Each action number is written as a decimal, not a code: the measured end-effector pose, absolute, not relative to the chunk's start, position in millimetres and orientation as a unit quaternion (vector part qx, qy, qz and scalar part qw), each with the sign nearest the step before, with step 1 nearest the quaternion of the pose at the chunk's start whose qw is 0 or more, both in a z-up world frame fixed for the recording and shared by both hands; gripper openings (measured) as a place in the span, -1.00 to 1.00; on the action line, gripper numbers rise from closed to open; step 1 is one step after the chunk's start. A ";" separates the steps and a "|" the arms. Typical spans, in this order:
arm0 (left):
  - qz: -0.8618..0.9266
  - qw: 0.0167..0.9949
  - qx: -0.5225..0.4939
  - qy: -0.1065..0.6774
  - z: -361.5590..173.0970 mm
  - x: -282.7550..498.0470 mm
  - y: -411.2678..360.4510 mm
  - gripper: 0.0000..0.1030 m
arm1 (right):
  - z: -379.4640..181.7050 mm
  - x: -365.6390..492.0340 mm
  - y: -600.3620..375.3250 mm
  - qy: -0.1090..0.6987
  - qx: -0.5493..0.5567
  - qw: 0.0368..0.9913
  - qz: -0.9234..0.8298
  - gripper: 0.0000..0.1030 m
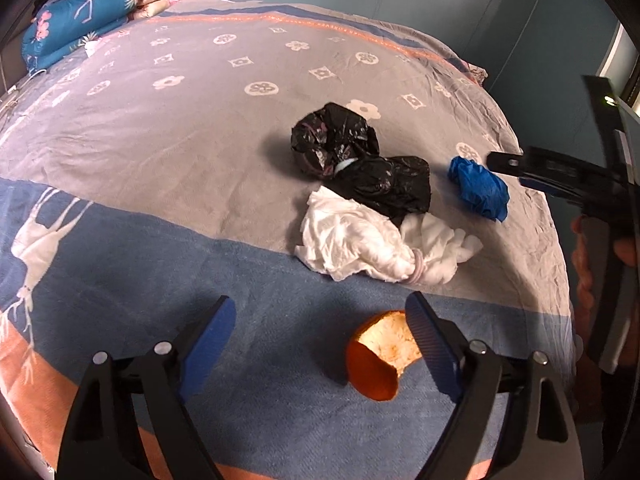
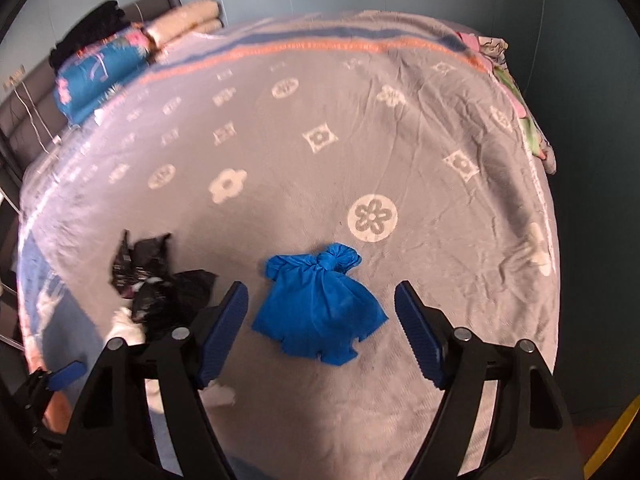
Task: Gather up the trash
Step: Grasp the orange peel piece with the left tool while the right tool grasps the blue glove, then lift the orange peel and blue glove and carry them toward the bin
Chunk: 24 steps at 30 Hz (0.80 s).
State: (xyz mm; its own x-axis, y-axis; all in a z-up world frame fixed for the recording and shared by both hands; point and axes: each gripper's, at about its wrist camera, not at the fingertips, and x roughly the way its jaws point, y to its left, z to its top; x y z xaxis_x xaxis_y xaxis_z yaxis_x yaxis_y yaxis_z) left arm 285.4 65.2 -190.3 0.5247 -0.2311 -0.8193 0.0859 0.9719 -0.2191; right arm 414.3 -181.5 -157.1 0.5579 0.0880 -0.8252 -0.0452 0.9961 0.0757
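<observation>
Trash lies on a bed blanket (image 1: pixel 200 128). An orange peel (image 1: pixel 380 356) sits just inside the right finger of my open left gripper (image 1: pixel 320 332). Beyond it lie a crumpled white tissue (image 1: pixel 368 240), a black plastic bag (image 1: pixel 360 160) and a knotted blue bag (image 1: pixel 478 186). In the right wrist view the blue bag (image 2: pixel 320 308) lies between the fingers of my open right gripper (image 2: pixel 320 316), a little ahead of them. The black bag (image 2: pixel 160 280) and white tissue (image 2: pixel 124 324) lie to its left. The right gripper (image 1: pixel 560 178) shows at the right edge of the left wrist view.
Folded quilts and pillows (image 1: pixel 80 16) are stacked at the head of the bed, also in the right wrist view (image 2: pixel 100 72). The bed edge (image 1: pixel 560 240) drops off to the right. The left gripper's tip (image 2: pixel 64 374) shows at the lower left of the right wrist view.
</observation>
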 end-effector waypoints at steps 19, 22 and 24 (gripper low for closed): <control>-0.151 0.881 -0.011 0.447 -192.2 282.9 36.5 -0.85 | -206.2 446.7 -171.2 0.507 0.001 0.862 0.006 -0.34; -0.152 0.883 -0.012 0.444 -190.1 281.1 38.5 -0.86 | -201.1 445.1 -170.4 0.502 0.001 0.865 0.004 -0.48; -0.151 0.884 -0.013 0.443 -188.1 279.8 41.1 -0.86 | -196.0 443.6 -170.1 0.497 0.002 0.868 0.002 -0.52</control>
